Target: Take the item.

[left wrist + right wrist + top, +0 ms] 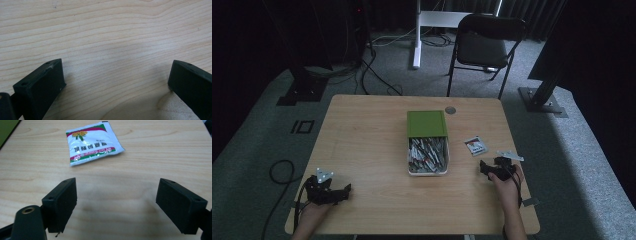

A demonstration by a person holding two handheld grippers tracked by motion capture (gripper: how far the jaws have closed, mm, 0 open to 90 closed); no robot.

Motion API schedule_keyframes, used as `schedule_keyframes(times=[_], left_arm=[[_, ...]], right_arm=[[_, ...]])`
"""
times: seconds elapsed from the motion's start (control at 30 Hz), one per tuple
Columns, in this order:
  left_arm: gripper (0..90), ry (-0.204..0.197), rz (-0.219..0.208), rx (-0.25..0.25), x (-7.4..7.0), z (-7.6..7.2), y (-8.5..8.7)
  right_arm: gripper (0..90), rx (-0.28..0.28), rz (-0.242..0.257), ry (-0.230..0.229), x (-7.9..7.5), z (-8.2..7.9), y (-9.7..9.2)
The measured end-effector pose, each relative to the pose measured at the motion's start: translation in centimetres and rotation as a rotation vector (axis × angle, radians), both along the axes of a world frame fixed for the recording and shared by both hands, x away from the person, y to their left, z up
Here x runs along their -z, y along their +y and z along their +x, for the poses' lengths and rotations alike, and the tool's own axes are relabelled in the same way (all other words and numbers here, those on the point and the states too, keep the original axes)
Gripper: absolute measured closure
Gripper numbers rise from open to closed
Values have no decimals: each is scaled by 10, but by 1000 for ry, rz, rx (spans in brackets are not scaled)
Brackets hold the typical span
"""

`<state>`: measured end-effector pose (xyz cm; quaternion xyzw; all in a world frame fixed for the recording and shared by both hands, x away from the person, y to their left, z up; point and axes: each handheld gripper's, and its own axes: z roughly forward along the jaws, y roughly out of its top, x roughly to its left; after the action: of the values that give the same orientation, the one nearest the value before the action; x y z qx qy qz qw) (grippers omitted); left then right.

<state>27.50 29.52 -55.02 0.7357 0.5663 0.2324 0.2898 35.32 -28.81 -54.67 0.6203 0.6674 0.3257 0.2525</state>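
A small white sachet [475, 145] with red and green print lies flat on the wooden table [362, 130], right of the box. In the right gripper view the sachet [93, 142] lies just beyond my right gripper [116, 195], whose jaws stand wide apart with bare wood between them. In the high view my right gripper [484, 167] sits a little nearer than the sachet, apart from it. My left gripper [346, 190] rests at the table's near left, and in its own view the left gripper [116, 77] is open over bare wood.
A white box [428, 172] holding several sachets stands mid-table, its green lid [427, 123] slid toward the far side. A small grey disc [450, 110] lies near the far edge. A black folding chair [484, 47] stands beyond the table.
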Motion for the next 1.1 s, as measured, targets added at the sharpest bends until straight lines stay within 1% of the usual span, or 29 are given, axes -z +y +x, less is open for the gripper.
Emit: schedule_keyframes(times=[0.03, 0.2, 0.33, 0.43, 0.5, 0.57, 0.63, 0.8, 1.1], left_arm=[[13, 1, 1, 0, 0, 0, 0], [14, 1, 2, 1, 0, 0, 0], [13, 1, 2, 1, 0, 0, 0], [14, 2, 2, 2, 0, 0, 0], [13, 2, 2, 2, 0, 0, 0], [13, 2, 2, 2, 0, 0, 0], [13, 1, 2, 1, 0, 0, 0], [13, 2, 2, 2, 0, 0, 0], [13, 2, 2, 2, 0, 0, 0]], right_arm=[[169, 0, 0, 0, 0, 0, 0], [169, 10, 8, -8, -2, -13, -3], [169, 9, 3, -15, -5, -23, -4], [169, 21, 17, -20, -5, -29, -6], [169, 28, 13, -21, -5, -33, -7], [169, 22, 9, -11, -5, -38, -6], [169, 15, -8, -7, -5, -43, -6], [169, 34, -6, 0, -4, -52, -10], [169, 49, -7, 8, 0, -68, -14]])
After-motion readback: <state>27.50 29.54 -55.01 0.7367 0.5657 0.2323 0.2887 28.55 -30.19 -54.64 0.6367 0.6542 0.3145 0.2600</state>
